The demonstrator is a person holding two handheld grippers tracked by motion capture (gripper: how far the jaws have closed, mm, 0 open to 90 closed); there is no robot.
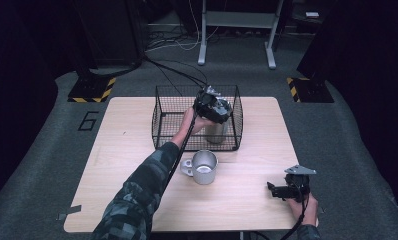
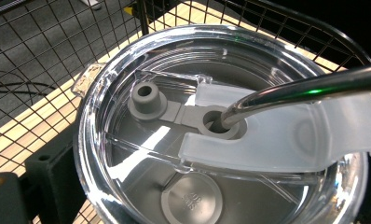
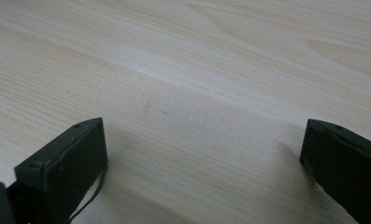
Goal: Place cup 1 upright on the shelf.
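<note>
A steel tumbler (image 1: 216,132) stands at the right side of a black wire basket (image 1: 159,120). My left gripper (image 1: 214,111) is on top of it. In the left gripper view, its clear lid (image 2: 141,154) with a metal straw (image 2: 305,88) through the hole sits between my jaws, and one finger (image 2: 44,182) presses against the rim. A metal mug (image 1: 204,166) with a handle stands on the table (image 1: 137,200) just in front of the basket. My right gripper (image 1: 274,190) (image 3: 204,163) rests low at the table's front right, open, with bare wood between its fingers.
Cables run from the basket area to the floor behind the table. Two hazard-striped bases (image 1: 92,90) stand on the floor at the far corners, and a white desk frame (image 1: 237,30) stands further back. The table's left half is bare wood.
</note>
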